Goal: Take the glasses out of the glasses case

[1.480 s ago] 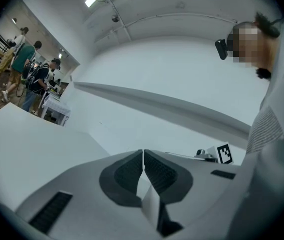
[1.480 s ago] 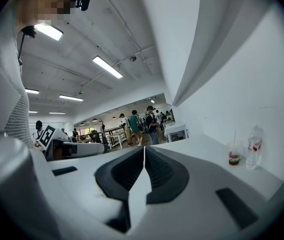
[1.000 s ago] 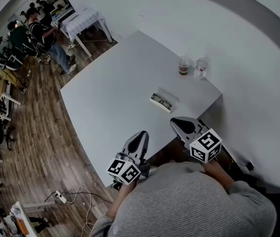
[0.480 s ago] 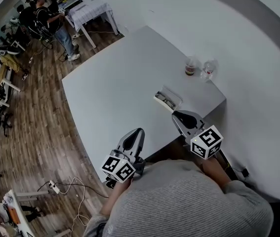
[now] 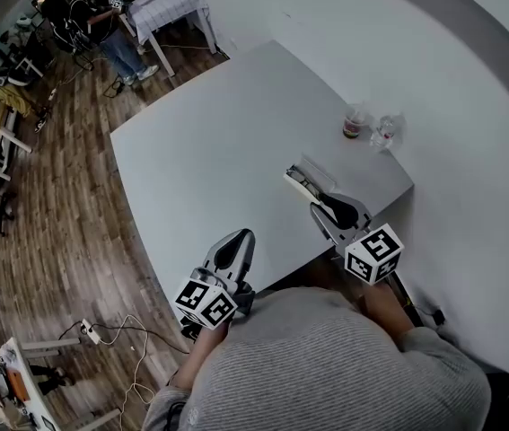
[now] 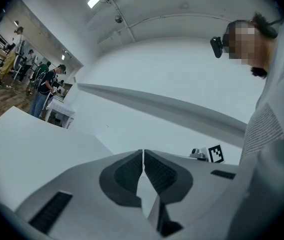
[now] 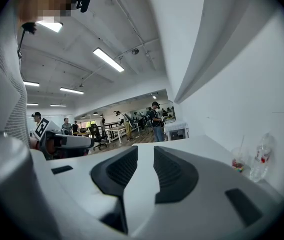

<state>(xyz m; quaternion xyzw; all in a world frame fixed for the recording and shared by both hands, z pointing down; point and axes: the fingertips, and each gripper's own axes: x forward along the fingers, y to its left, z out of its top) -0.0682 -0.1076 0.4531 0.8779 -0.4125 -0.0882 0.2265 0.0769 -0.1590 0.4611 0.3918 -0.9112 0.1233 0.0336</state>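
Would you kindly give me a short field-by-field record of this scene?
glasses case: open on the table, glasses inside
right gripper: just short of the case, jaws opening, nothing between them
left gripper: shut, empty, at the table's near edge
cup, bottle: side by side beyond the case

Head view looks down on the table (image 5: 218, 151); gripper views skim it low, the right apparently sharing the cup (image 5: 354, 125).
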